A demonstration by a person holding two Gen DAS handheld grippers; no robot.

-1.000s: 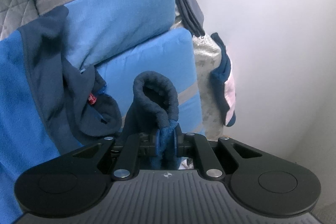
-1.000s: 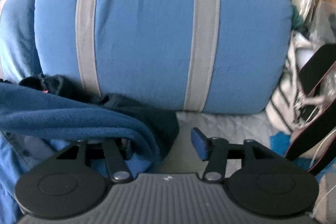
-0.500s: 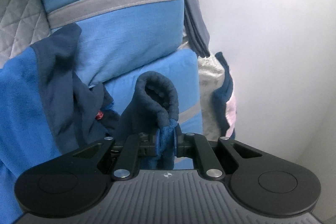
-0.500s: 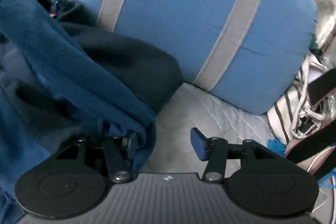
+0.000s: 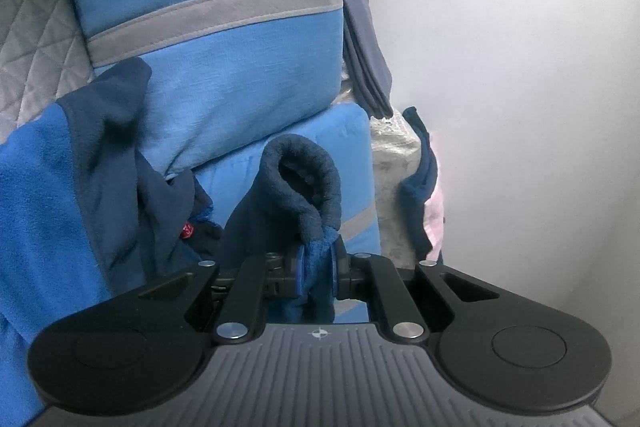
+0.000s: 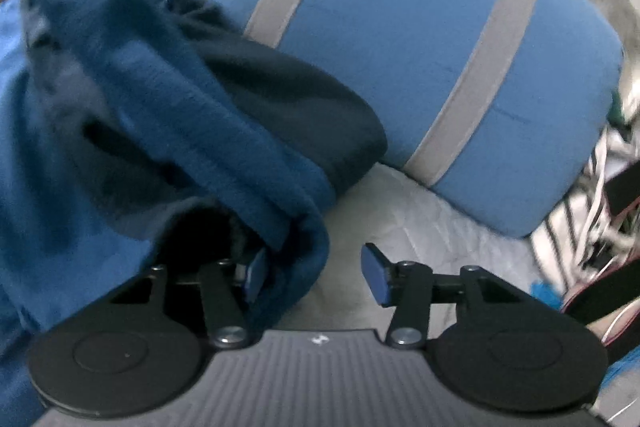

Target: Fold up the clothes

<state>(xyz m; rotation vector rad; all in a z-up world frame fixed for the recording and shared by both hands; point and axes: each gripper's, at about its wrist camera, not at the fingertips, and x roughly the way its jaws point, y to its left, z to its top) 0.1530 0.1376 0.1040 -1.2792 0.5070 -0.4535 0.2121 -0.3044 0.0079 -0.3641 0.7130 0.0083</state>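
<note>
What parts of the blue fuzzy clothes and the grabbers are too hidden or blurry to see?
- Left wrist view: the left gripper pinches the fleece cuff; its pads are mostly covered by cloth.
- Left wrist view: the red tag is too small to read.
- Right wrist view: the fleece garment is motion-blurred and cut off at the left edge.
- Right wrist view: the open right gripper has its left finger draped in fleece.

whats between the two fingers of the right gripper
In the right wrist view, blue fleece garment drapes over one side of the open right gripper; beyond is quilted cover.
</note>
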